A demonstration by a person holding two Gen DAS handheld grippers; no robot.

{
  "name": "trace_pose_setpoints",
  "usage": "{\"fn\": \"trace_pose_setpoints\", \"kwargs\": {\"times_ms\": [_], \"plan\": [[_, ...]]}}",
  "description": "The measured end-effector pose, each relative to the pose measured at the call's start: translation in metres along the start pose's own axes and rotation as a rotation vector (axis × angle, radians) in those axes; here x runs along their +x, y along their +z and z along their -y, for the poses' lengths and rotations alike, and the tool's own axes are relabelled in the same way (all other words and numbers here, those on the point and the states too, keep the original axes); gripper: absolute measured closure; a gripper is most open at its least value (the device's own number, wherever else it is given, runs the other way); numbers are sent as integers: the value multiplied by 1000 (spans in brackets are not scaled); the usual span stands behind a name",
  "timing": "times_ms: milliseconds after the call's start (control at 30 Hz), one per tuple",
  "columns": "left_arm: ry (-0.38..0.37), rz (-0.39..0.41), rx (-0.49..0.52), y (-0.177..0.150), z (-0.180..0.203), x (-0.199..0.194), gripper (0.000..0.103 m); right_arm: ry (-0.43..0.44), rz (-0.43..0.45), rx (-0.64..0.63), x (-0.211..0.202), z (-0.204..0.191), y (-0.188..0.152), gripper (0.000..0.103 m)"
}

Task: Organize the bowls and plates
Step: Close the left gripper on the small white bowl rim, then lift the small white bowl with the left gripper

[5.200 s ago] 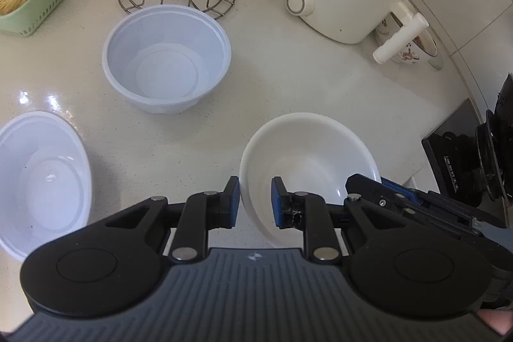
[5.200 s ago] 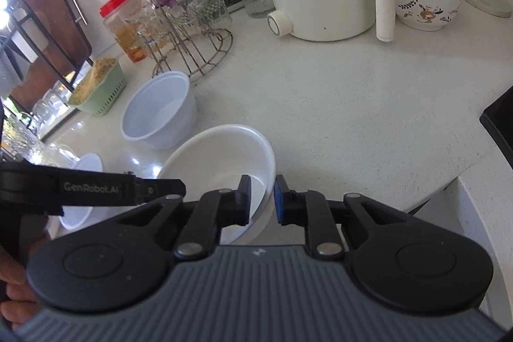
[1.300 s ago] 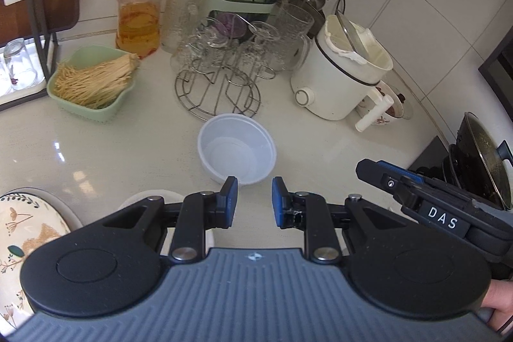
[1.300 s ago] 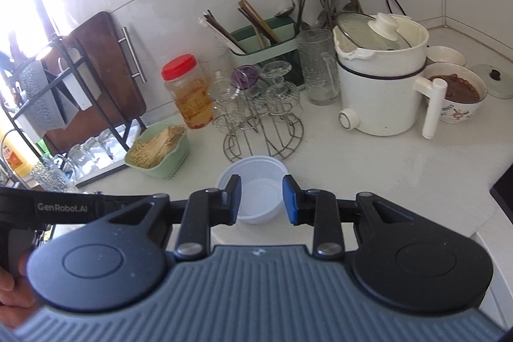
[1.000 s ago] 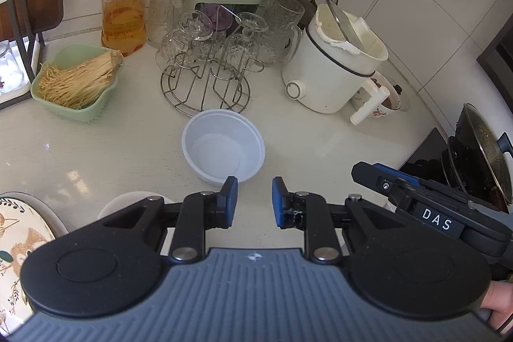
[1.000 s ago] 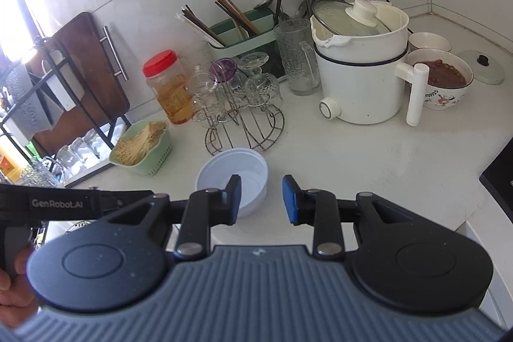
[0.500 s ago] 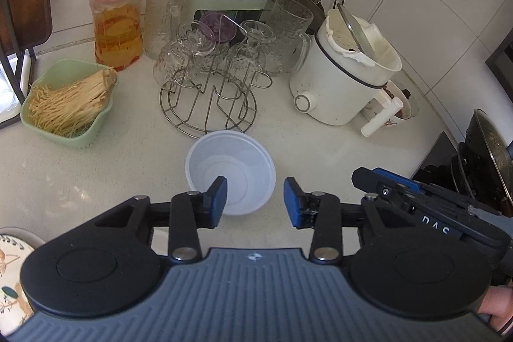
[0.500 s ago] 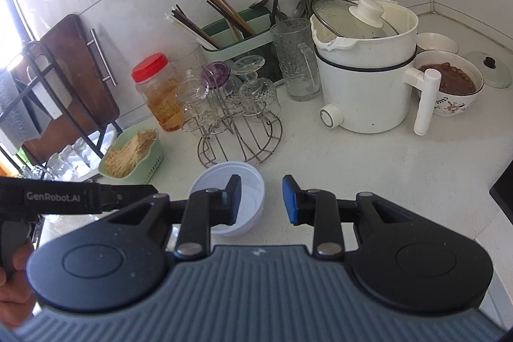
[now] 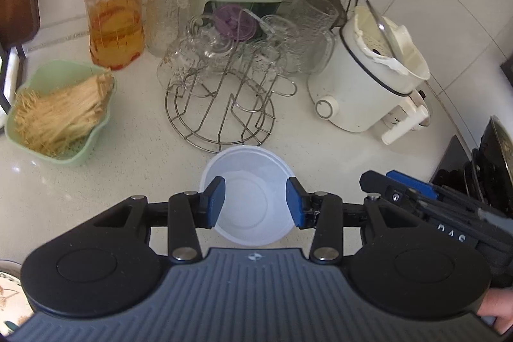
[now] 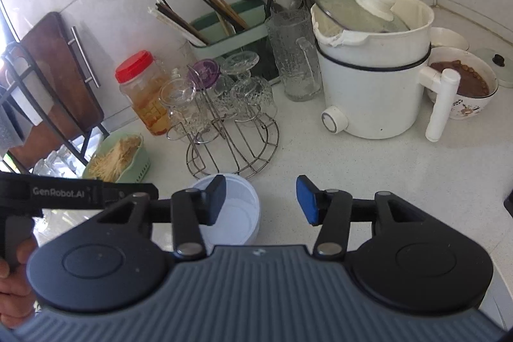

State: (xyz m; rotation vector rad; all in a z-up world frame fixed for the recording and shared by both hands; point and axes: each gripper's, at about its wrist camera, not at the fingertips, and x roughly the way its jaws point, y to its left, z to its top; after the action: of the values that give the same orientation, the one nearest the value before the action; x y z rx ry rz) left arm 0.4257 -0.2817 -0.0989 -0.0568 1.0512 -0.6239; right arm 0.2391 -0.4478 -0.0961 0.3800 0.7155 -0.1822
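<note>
A white plastic bowl stands upright on the white counter, just in front of a wire glass rack. My left gripper is open and hovers above it, its blue pads spread about as wide as the bowl. In the right wrist view the same bowl lies low and left of centre. My right gripper is open and empty, its left pad over the bowl's near rim. A patterned plate's edge shows at the bottom left.
A wire rack with upturned glasses stands just behind the bowl. A green basket of noodles is at the left, a red-lidded jar behind it. A white electric pot is at the right. A stove with pans is far right.
Both grippers have opened wider and come closer to the counter. The white bowl now sits right under the left gripper's pads.
</note>
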Motion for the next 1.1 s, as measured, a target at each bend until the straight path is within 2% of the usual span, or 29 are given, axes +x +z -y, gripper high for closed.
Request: {"fn": "trace_pose_setpoints", "kwargs": {"times_ms": [233,567,633,700,800,933,1100], "plan": [[5,-31,-35,9,-6,26,56,-7,-73,3,22,6,0,51],[53,-113,-20,8,-19,61,56,35,-175,21,70,-1,-11,52],[58,-123,-20,8,-23,66,56,29,-183,35,77,-2,-12,57],[57,-139,-26,10,-29,71,56,-26,-169,-10,83,-8,-12,67],[36,-163,-44,11,-38,77,62,-35,-178,0,93,-7,-9,68],[17,-177,-36,9,-43,82,71,-55,-197,-32,106,-8,-12,80],[2,-200,9,0,-40,90,77,-60,-207,-21,113,-10,-17,87]]}}
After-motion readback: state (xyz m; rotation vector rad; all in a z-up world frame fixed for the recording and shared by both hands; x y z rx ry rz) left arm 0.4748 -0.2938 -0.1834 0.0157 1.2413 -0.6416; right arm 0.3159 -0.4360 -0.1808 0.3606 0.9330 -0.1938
